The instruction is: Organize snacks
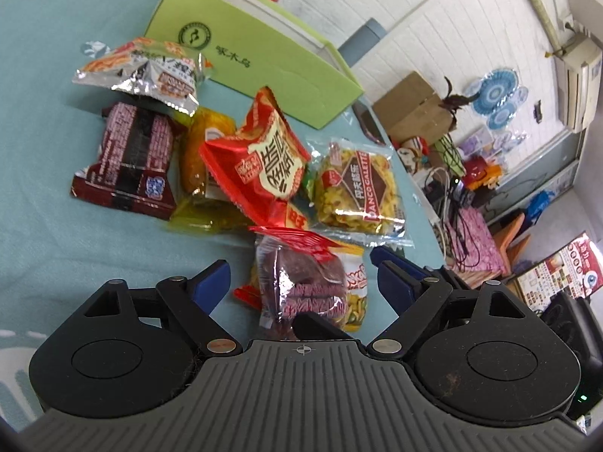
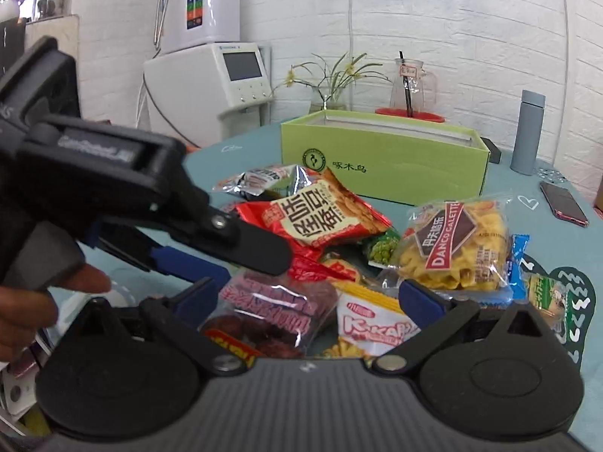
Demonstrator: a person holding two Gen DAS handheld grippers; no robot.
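Observation:
A heap of snack packets lies on the teal tablecloth (image 1: 45, 196) in front of an open light-green box (image 1: 241, 49) (image 2: 384, 162). My left gripper (image 1: 301, 275) is open, its blue pads either side of a clear packet of dark purple snacks (image 1: 301, 286) (image 2: 271, 309) without touching it. My right gripper (image 2: 311, 295) is open too, low over that packet and a white packet (image 2: 369, 324). The left gripper (image 2: 245, 263) reaches in from the left in the right wrist view. Beyond lie a red packet (image 1: 260, 162) (image 2: 320, 218) and a yellow Danco Galette packet (image 1: 354, 188) (image 2: 452, 248).
A silver packet (image 1: 143, 71), a maroon packet (image 1: 128, 154) and a yellow see-through packet (image 1: 199, 150) lie left of the heap. A grey bottle (image 2: 527, 132) and a phone (image 2: 563, 203) stand right of the box, a glass jug (image 2: 410, 83) behind it. The table edge (image 1: 414, 196) runs close on the right.

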